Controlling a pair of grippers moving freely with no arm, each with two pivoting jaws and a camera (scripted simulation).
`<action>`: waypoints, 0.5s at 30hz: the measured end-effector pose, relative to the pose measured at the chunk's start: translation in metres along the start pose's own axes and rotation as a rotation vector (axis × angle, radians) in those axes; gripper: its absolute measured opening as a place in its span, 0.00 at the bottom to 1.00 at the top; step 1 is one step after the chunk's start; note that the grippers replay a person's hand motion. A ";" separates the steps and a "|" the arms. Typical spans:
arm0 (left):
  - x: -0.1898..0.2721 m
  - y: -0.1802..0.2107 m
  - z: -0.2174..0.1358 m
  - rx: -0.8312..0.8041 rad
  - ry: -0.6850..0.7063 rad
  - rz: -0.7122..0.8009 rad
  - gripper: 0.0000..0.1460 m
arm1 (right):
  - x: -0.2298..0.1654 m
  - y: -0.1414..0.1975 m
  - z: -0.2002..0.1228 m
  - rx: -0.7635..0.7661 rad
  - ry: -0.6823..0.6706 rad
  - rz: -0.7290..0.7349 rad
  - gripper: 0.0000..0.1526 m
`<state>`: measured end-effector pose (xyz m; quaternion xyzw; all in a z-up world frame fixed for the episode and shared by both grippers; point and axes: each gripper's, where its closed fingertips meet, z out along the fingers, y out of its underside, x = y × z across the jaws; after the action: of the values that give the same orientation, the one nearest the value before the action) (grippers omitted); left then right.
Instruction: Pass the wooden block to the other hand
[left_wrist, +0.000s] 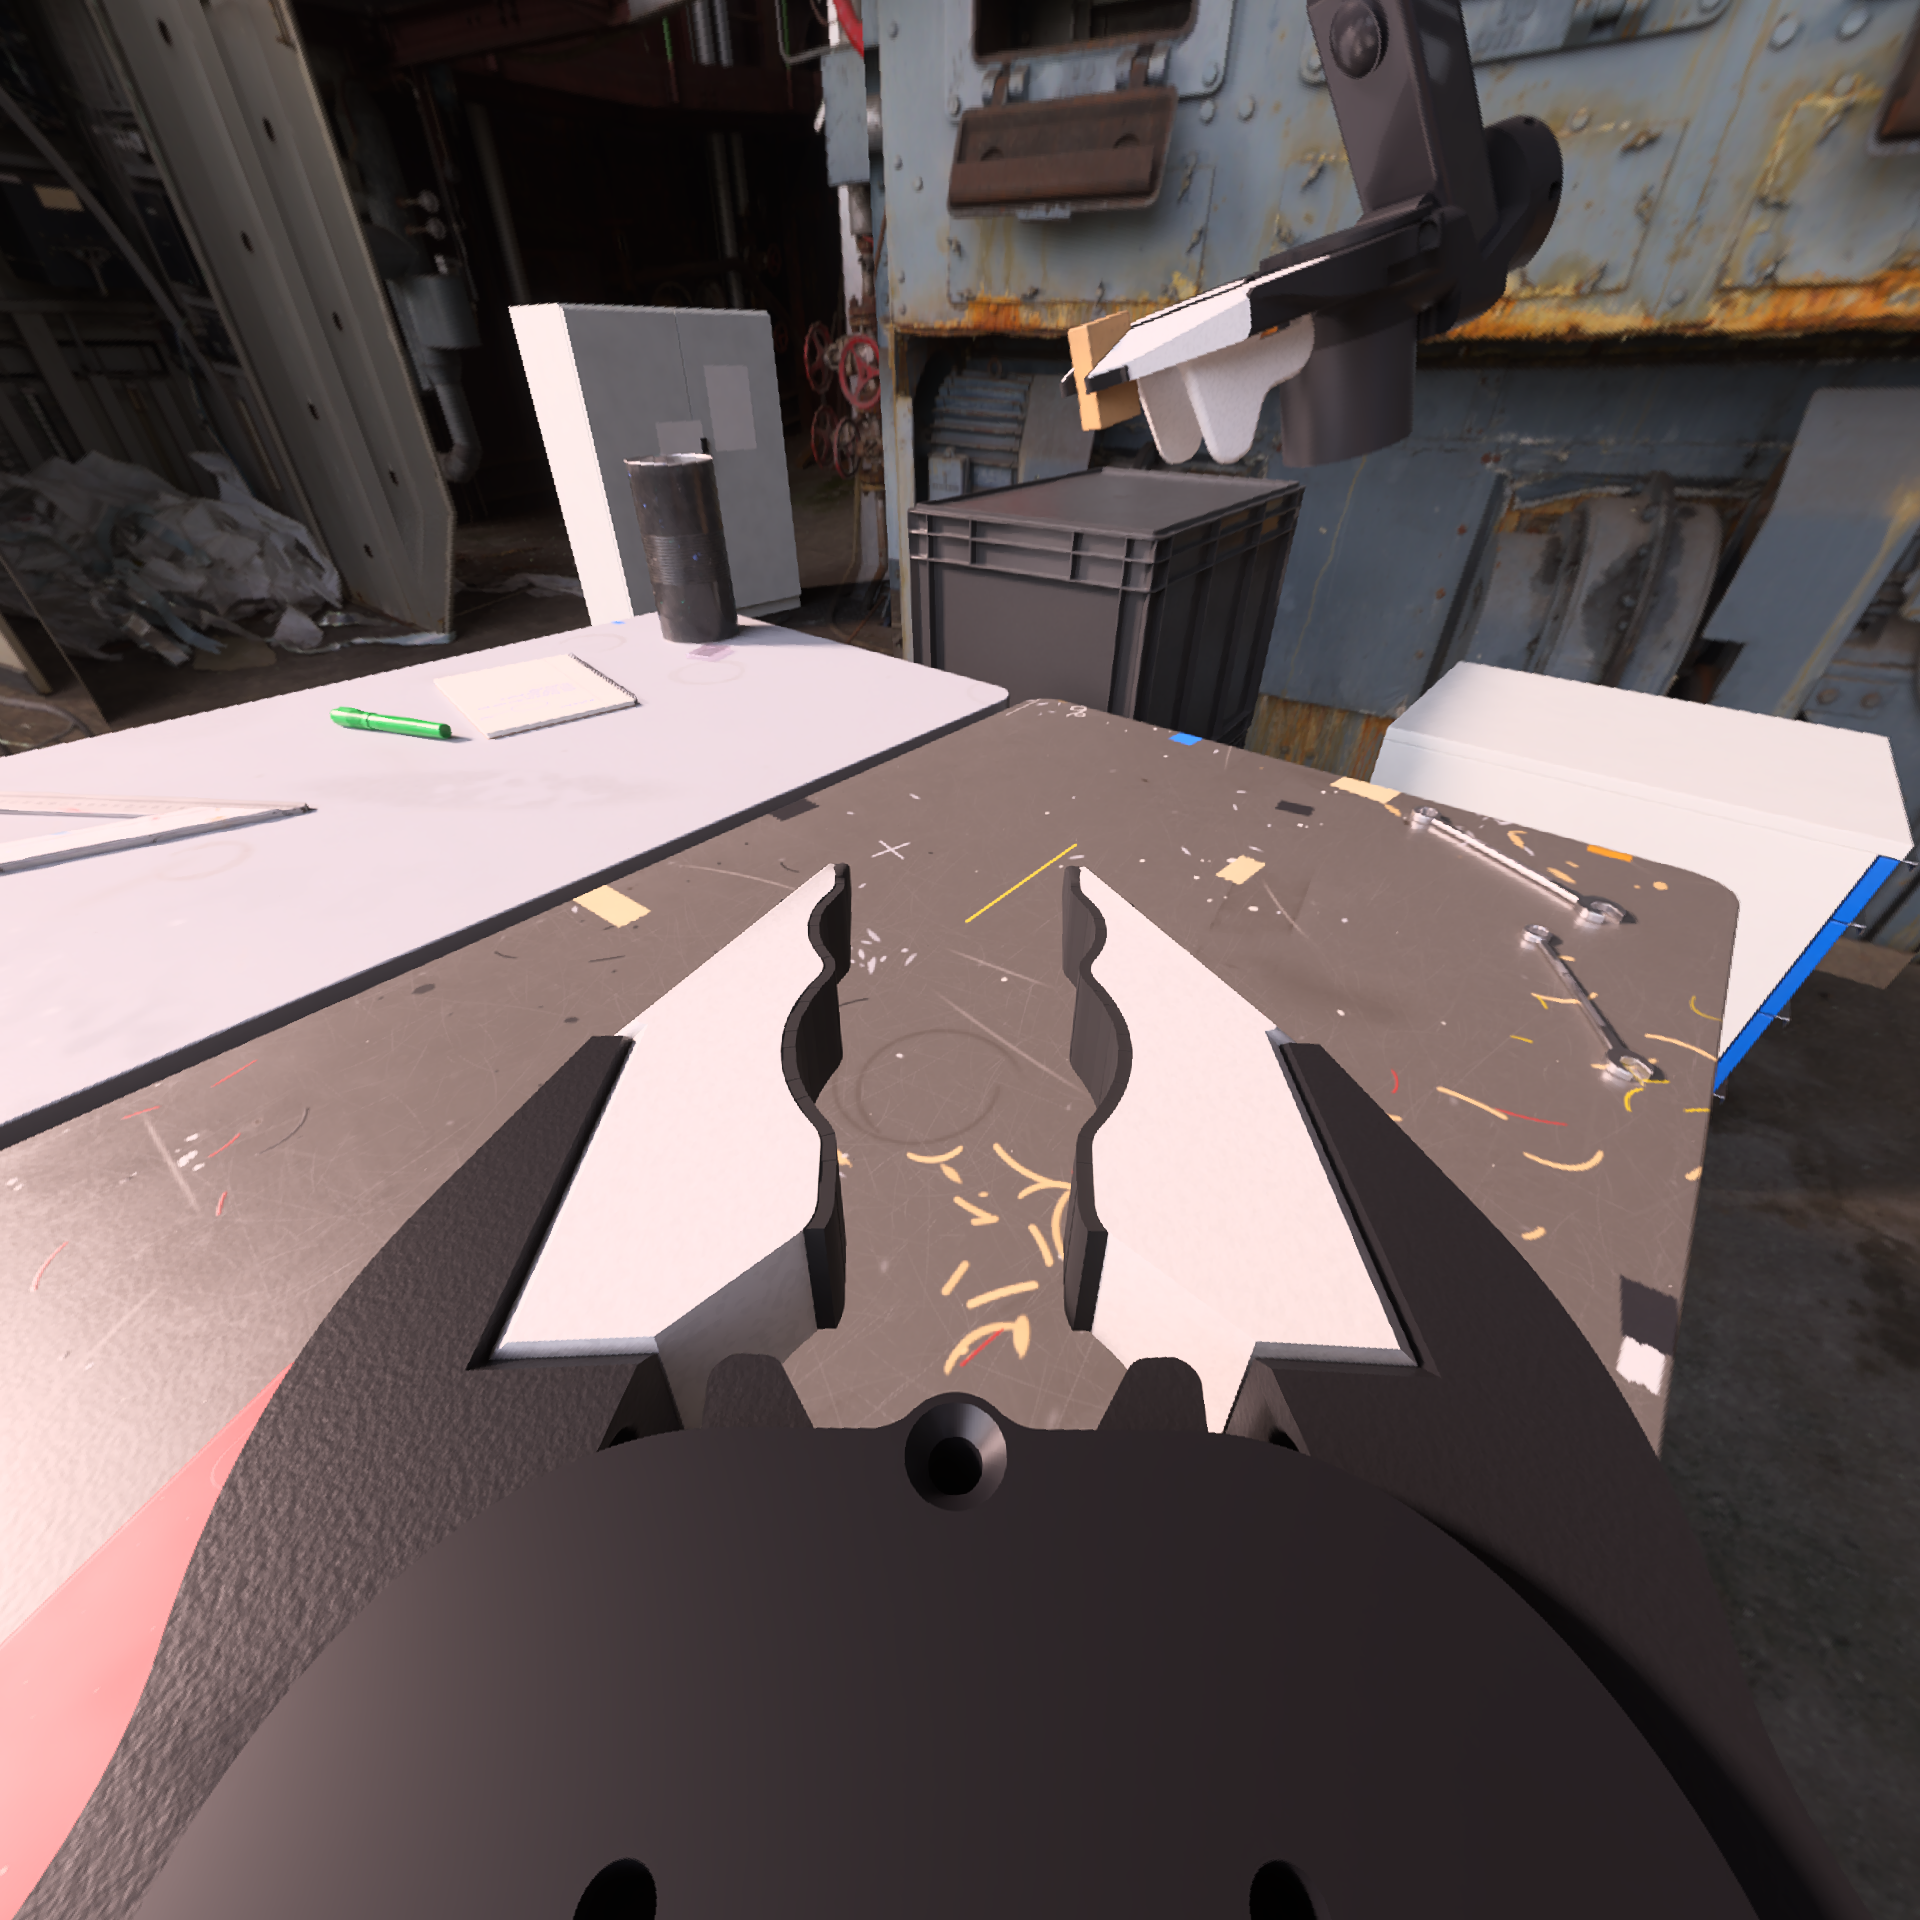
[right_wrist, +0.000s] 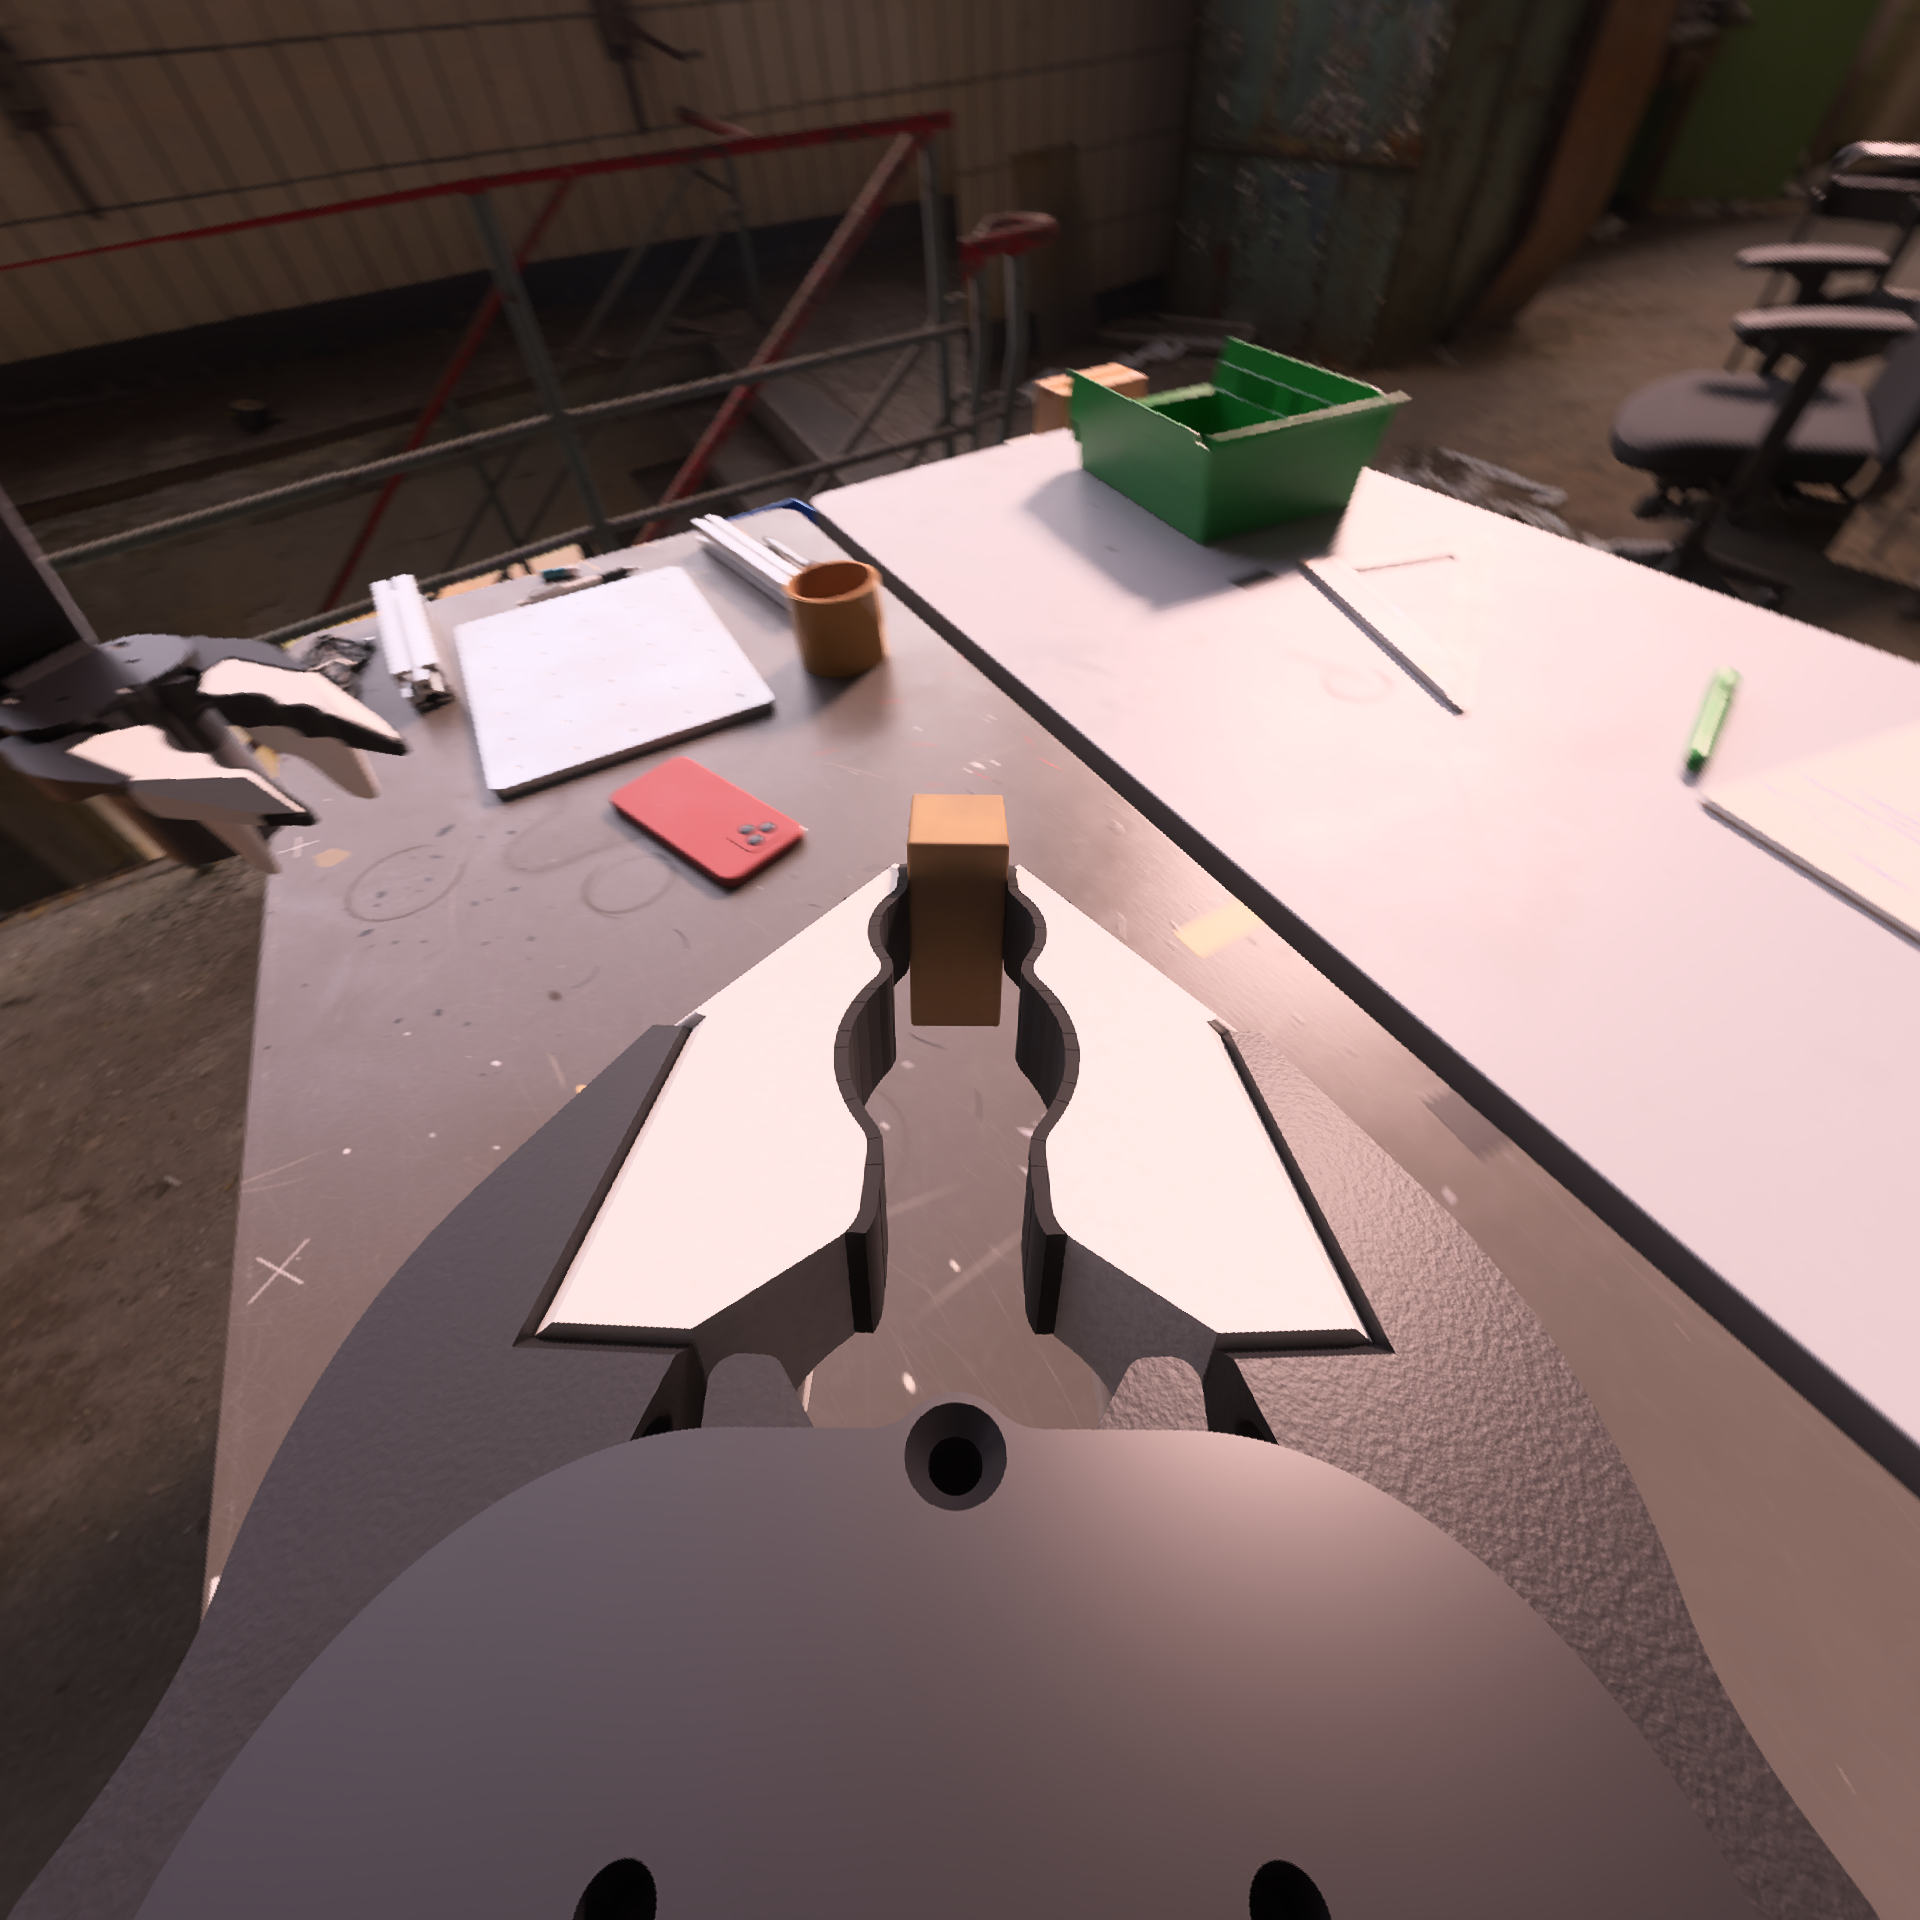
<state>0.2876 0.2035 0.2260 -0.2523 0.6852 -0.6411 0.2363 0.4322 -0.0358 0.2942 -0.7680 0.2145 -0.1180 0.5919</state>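
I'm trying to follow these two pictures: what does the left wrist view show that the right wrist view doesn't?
Only the left wrist view: two wrenches, a dark metal cylinder and a grey crate. Only the right wrist view: a red phone, a brown cup and a green bin. Both: the wooden block pinched in the right tongs, the open left tongs, and a green pen.

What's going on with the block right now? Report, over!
Right gripper shut on wooden block, held in the air. Left gripper open, empty, apart from it. Nothing between them.
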 end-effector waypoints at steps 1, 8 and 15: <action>0.000 0.001 0.000 -0.008 -0.002 0.003 0.27 | 0.013 0.003 -0.008 -0.012 0.027 0.023 0.11; -0.002 0.007 0.002 -0.047 -0.003 0.000 0.27 | 0.076 0.035 -0.045 -0.134 0.148 0.165 0.11; 0.000 0.008 0.003 -0.063 0.006 -0.004 0.27 | 0.126 0.107 -0.042 -0.487 0.284 0.289 0.11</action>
<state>0.2893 0.2021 0.2174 -0.2594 0.7052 -0.6203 0.2249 0.5043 -0.1526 0.1934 -0.8244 0.4240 -0.0838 0.3653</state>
